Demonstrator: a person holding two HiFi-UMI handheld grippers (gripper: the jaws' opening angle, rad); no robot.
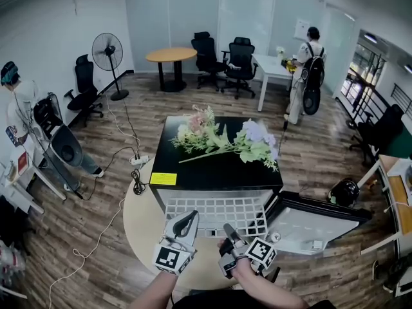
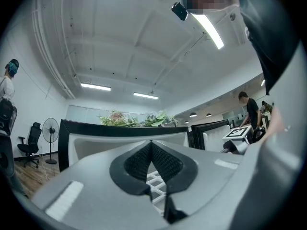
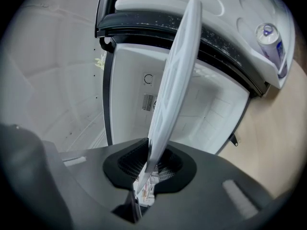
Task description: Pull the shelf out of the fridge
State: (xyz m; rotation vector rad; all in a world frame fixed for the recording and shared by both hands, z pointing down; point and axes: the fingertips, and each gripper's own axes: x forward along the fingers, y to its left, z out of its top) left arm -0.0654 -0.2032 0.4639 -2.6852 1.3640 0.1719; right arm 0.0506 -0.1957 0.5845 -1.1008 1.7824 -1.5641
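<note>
Extraction under way: the right gripper (image 1: 228, 229) is clamped on the white plastic grid shelf (image 1: 215, 212), which projects from the black-topped fridge (image 1: 193, 169). The left gripper (image 1: 188, 219) is closed and empty. Next move calls for a straight, level pull.

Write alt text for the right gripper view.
The right tool is clamped on the near edge of a white shelf, seen edge-on, which runs up toward the white inside of the open fridge. The door stands open at upper right with a can in its rack, above wood floor.

wood-plank floor (image 1: 309, 153), glass partition wall (image 1: 225, 11), round table (image 1: 170, 55), office chairs (image 1: 239, 60), standing fan (image 1: 107, 50), ceiling strip lights (image 2: 96, 86)
</note>
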